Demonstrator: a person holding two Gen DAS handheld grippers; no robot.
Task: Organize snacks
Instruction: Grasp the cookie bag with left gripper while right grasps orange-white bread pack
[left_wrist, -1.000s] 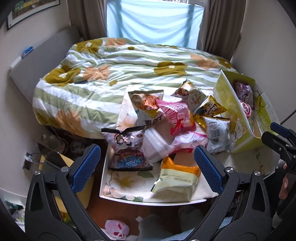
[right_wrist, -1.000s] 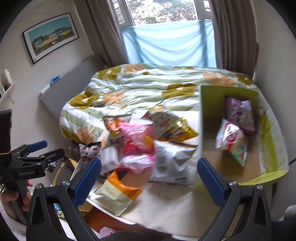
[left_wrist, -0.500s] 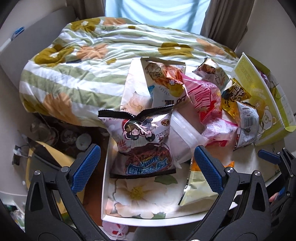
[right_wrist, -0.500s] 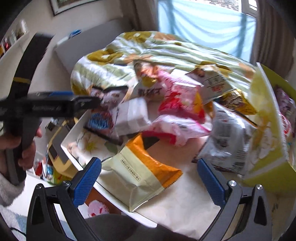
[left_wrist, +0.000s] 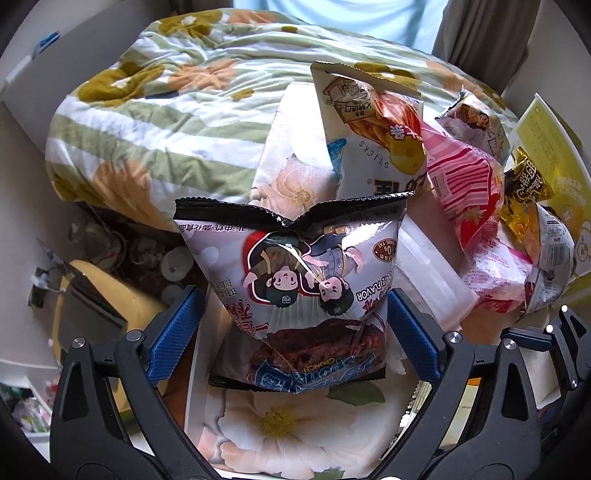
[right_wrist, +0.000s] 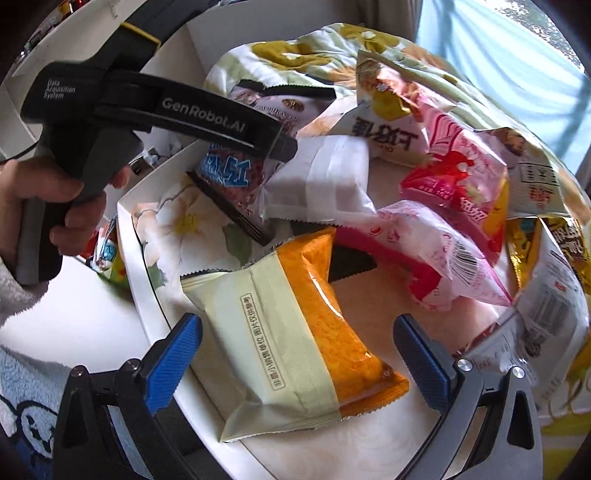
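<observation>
Jaws on the left gripper (left_wrist: 293, 334) are spread wide but closing in, with the cartoon bag (left_wrist: 303, 291) sitting between the blue pads, and I can't see either pad pressing it. That bag lies on the white flowered tray (left_wrist: 280, 428), near its left edge. Right gripper (right_wrist: 297, 362) has its jaws spread too, straddling the orange-and-cream pack (right_wrist: 295, 343), which lies flat at the tray's near edge, pads apart from it. Behind those it's a heap: a white pack (right_wrist: 321, 181), pink bags (right_wrist: 458, 173), a sticks bag (left_wrist: 373, 147), a grey bag (right_wrist: 550, 291). Yellow box (left_wrist: 554, 155) stands at the right. A hand (right_wrist: 55, 199) holds the left gripper's handle. Flowered quilt (left_wrist: 166, 122) on the bed behind.
</observation>
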